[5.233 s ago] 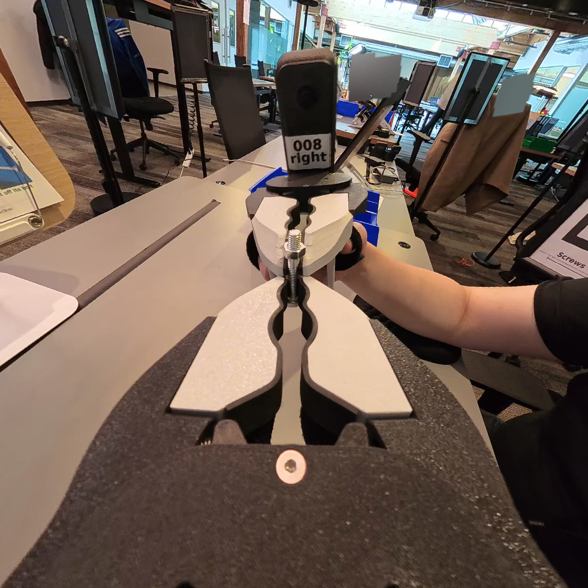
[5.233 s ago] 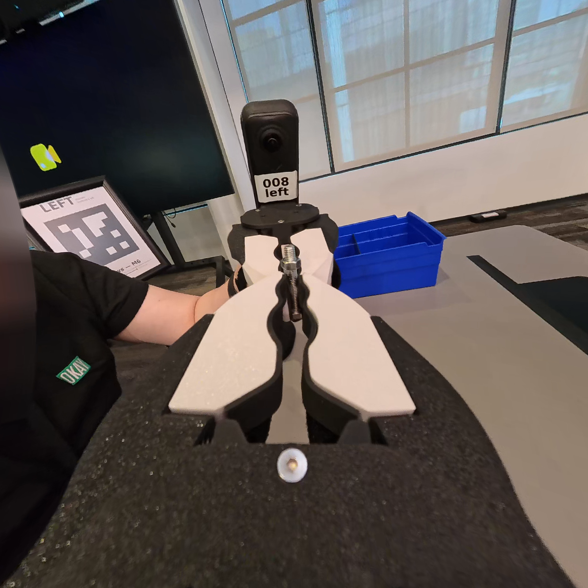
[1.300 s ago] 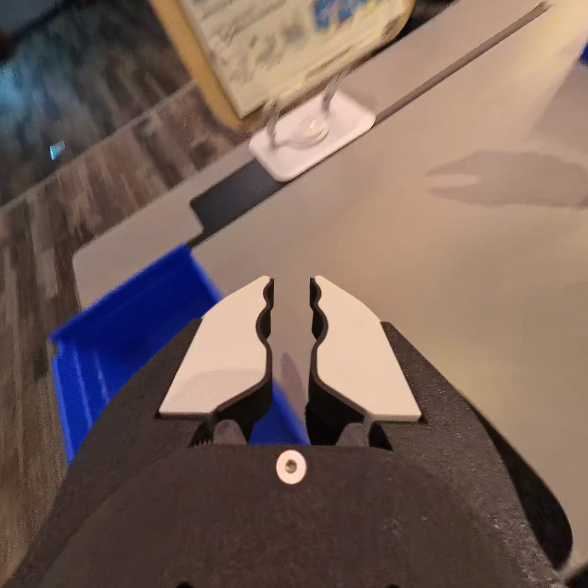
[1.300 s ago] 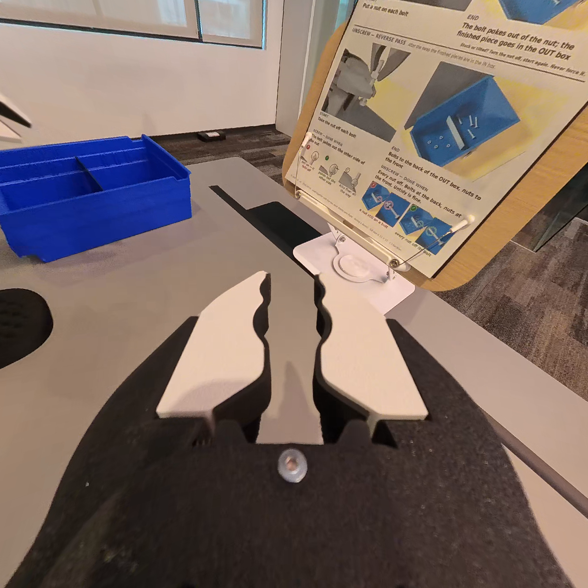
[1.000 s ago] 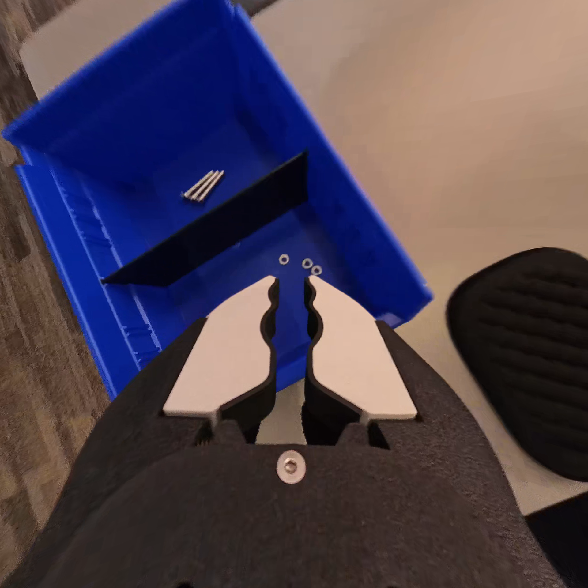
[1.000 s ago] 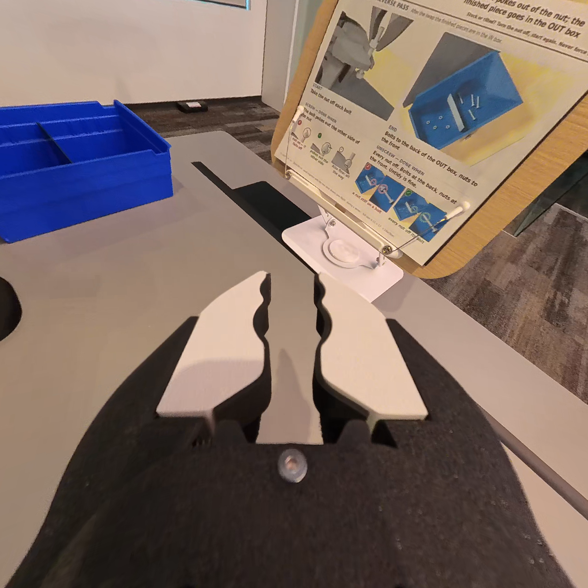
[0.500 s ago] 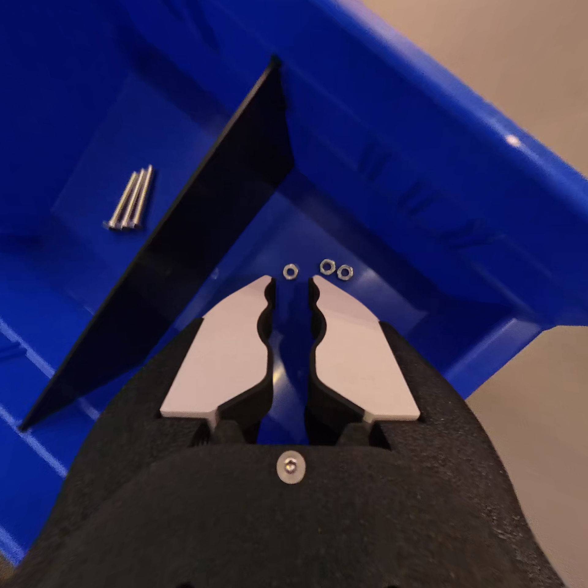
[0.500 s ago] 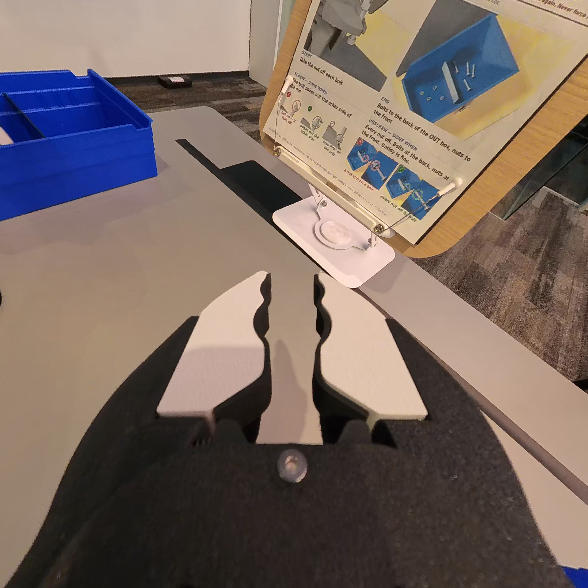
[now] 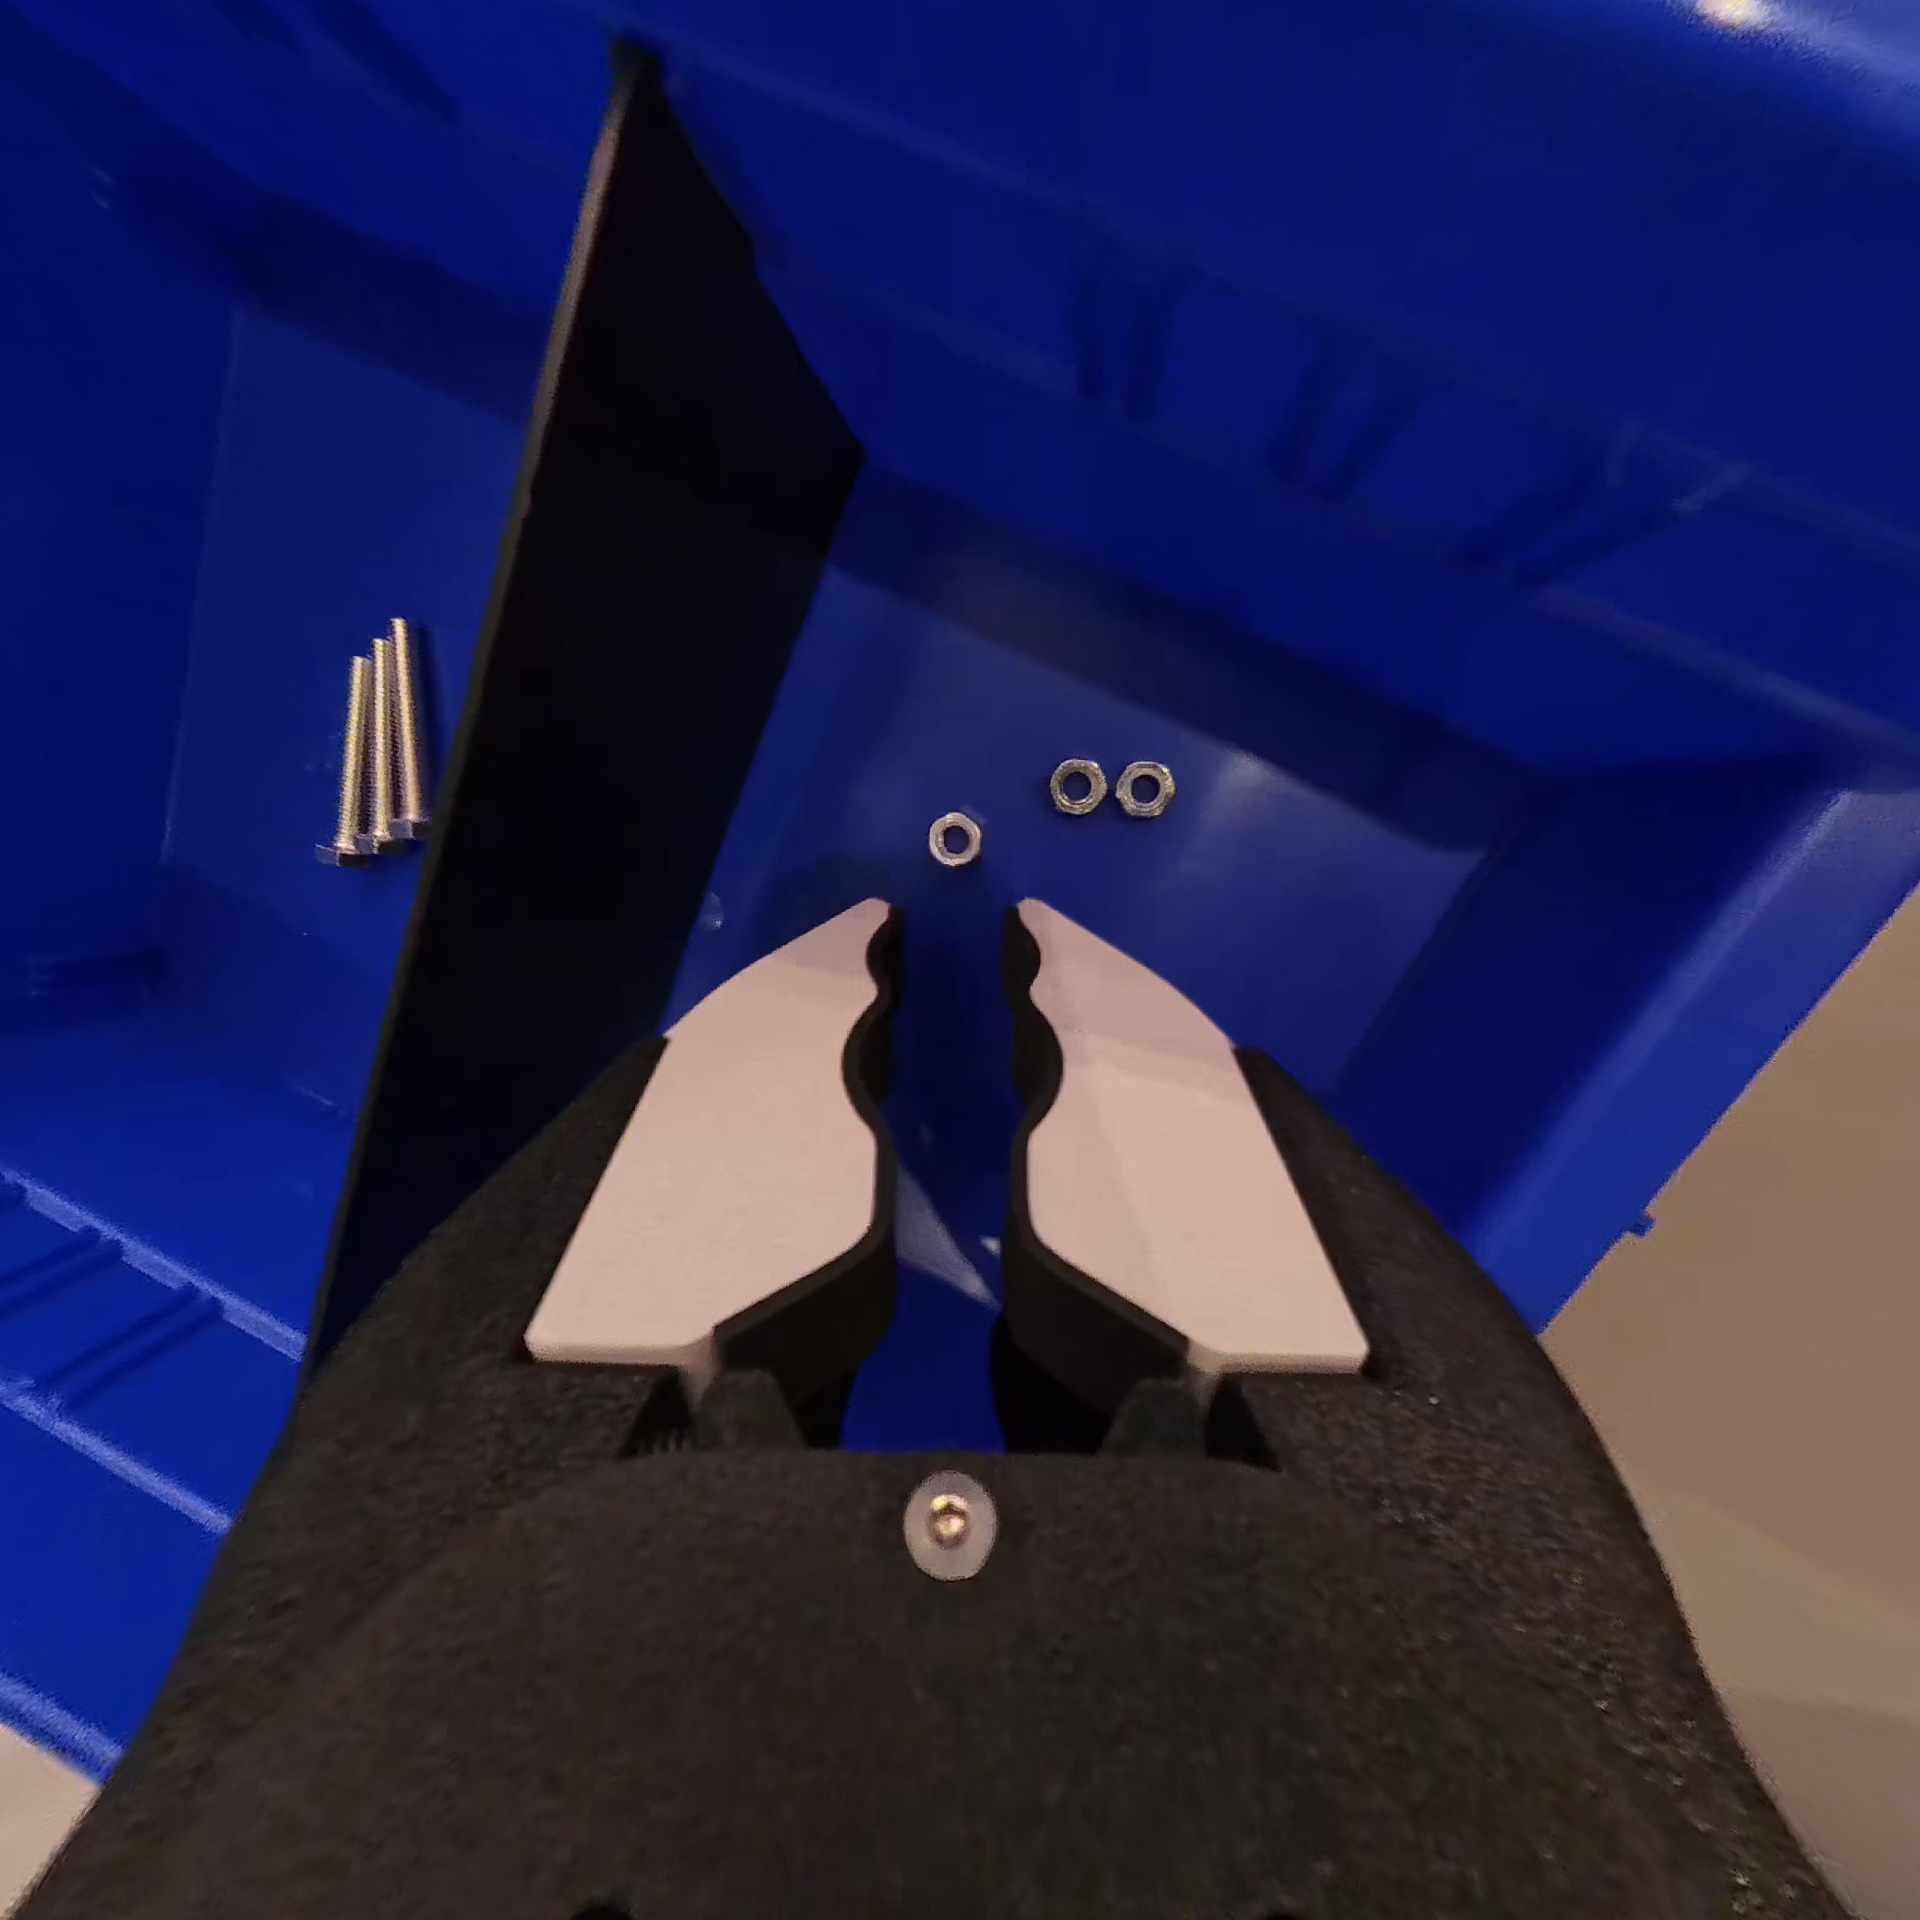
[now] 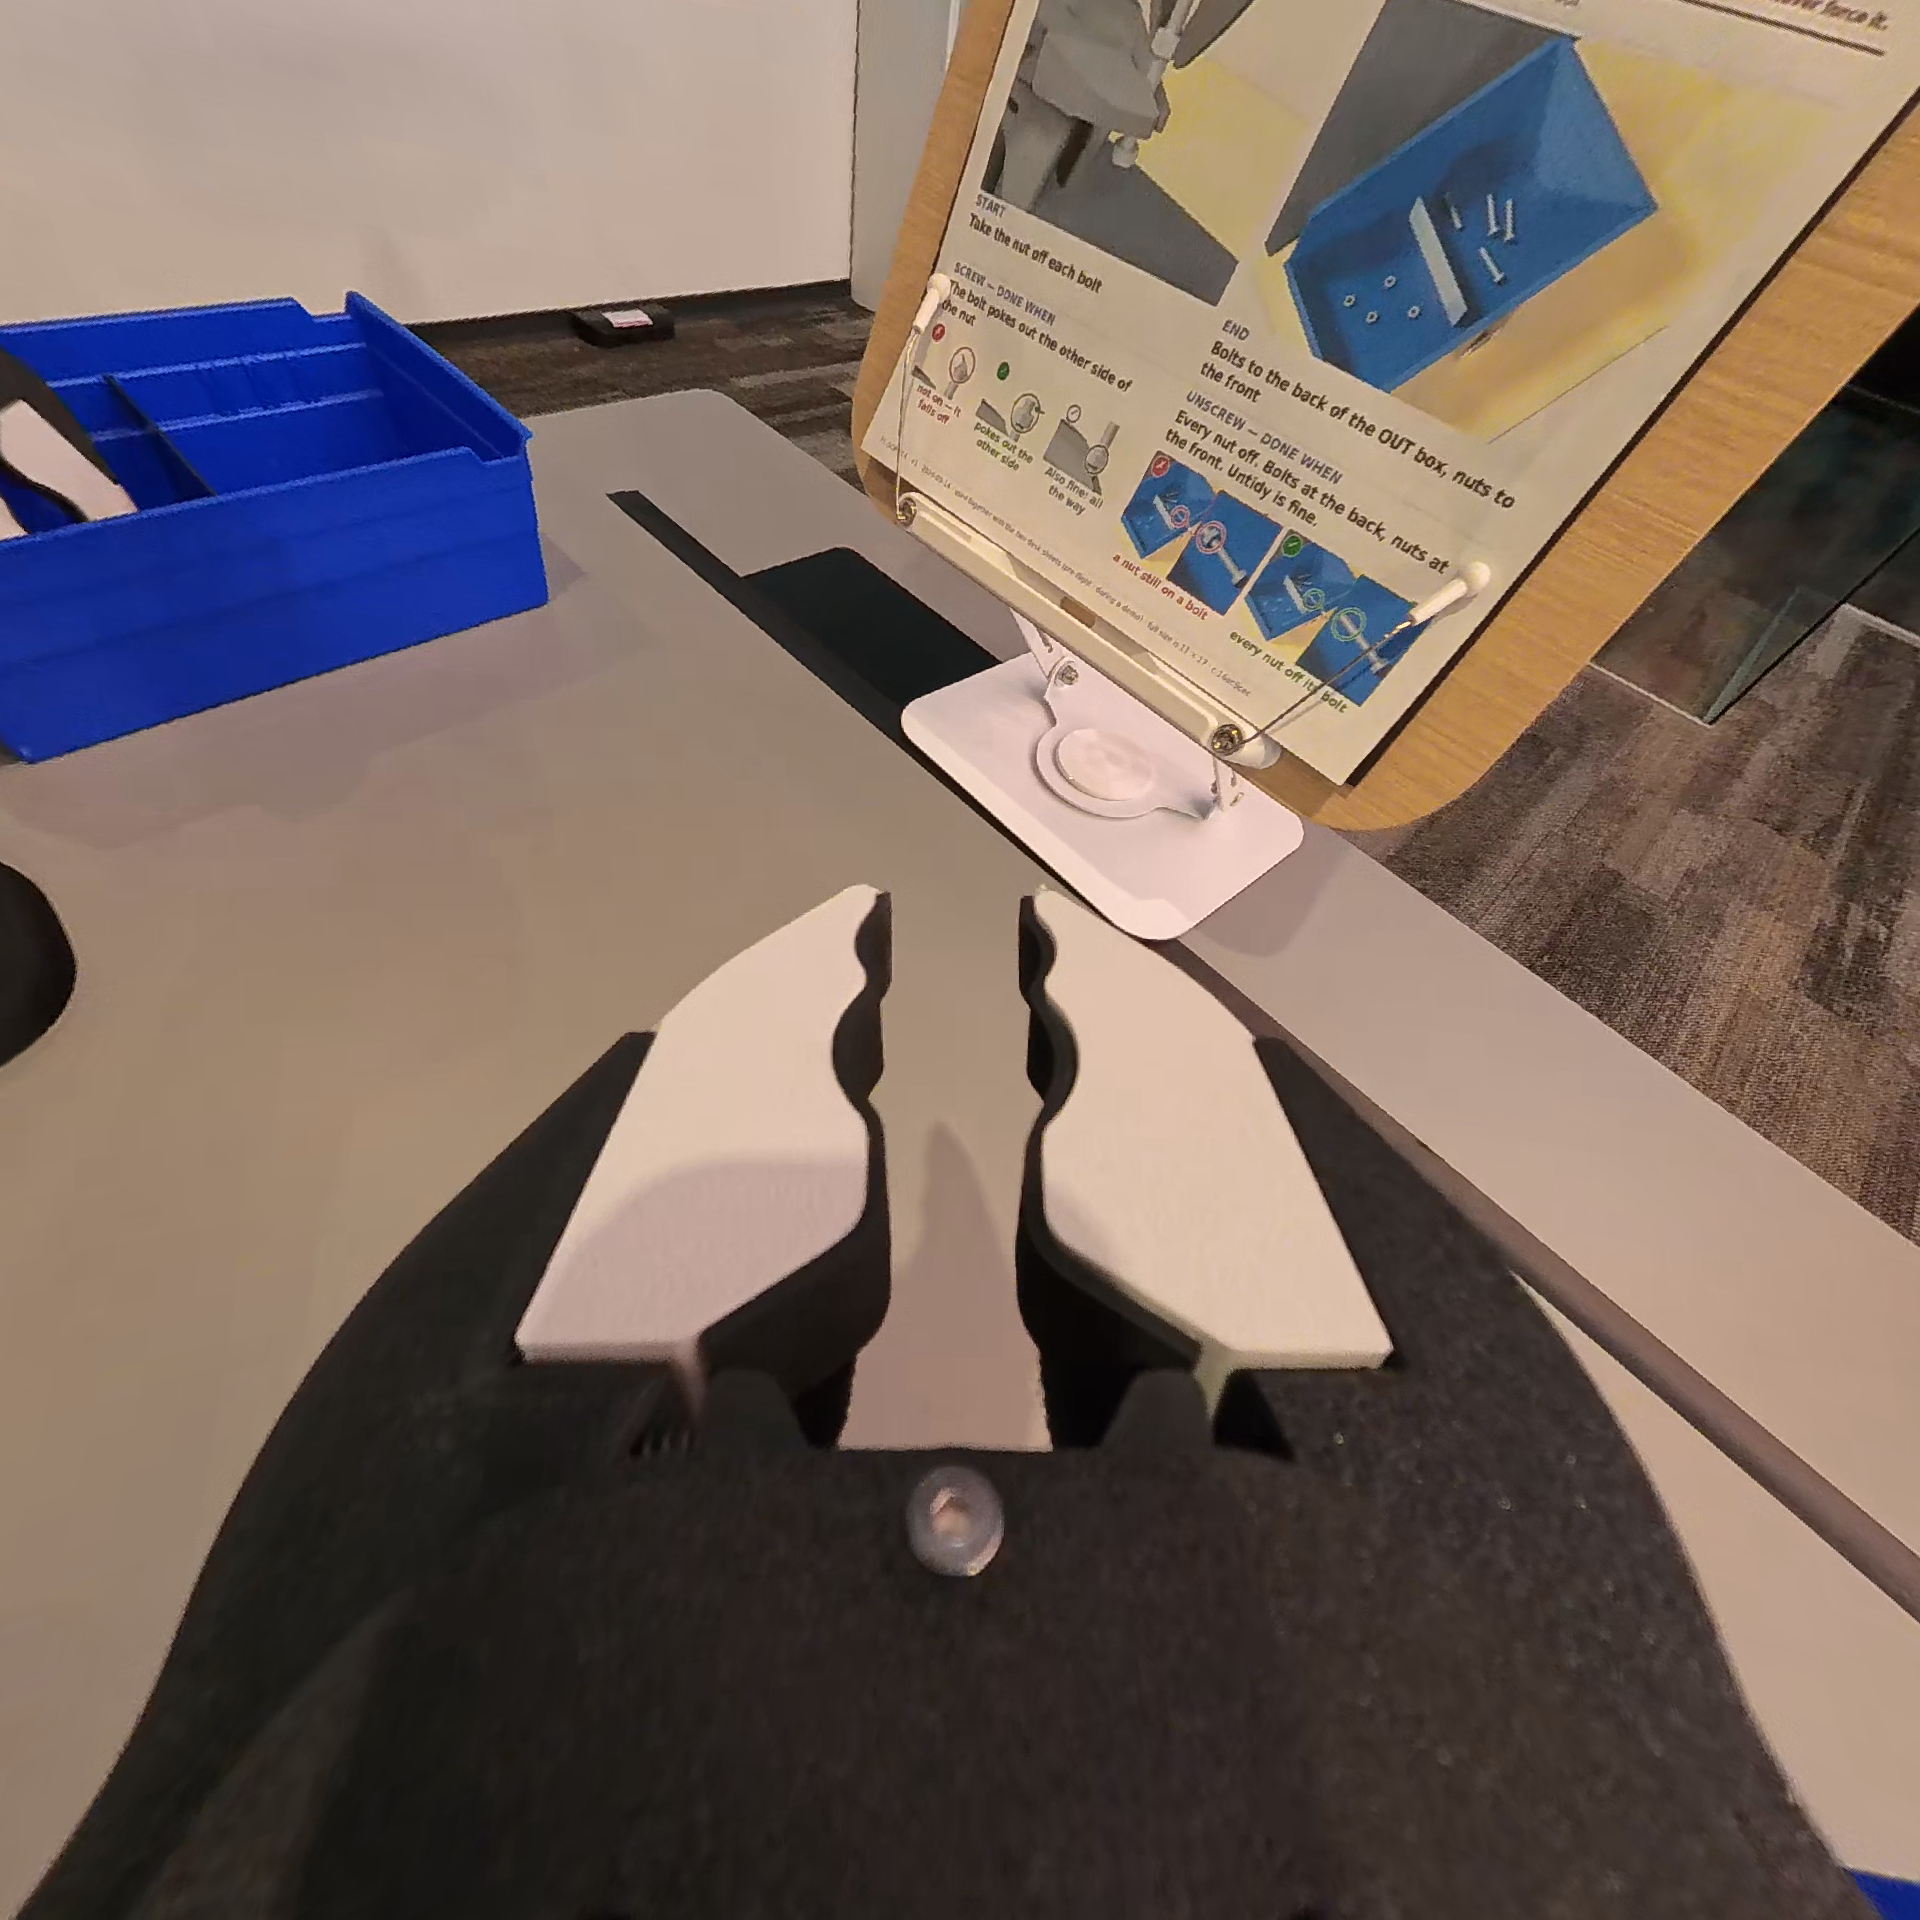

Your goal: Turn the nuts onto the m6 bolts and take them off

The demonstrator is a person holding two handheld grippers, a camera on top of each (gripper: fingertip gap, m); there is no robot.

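**Blue bin, loose nuts, empty grippers**

Blue plastic fills the left wrist view: we hang over the bin (image 9: 1351,260) with the left gripper (image 9: 948,914), its fingers apart and holding nothing. Just above the fingertips, at centre frame, lies the nearest nut (image 9: 955,838); two more nuts (image 9: 1110,787) sit side by side, a little up and to the right. Past the black divider (image 9: 623,644), at the left of the frame, three bolts (image 9: 379,748) lie packed together in the other compartment.

In the right wrist view, our right gripper (image 10: 954,914) is also parted and empty, over bare grey bench (image 10: 416,935), with the instruction card (image 10: 1351,312) on its white stand at upper right.

We judge the next step to be picking a nut. The risks: the nut lies flat on slick plastic, so closing fingers could skate it away or pinch it crooked; fingertips may hit the floor first. The touching bolts could come up together or scatter.
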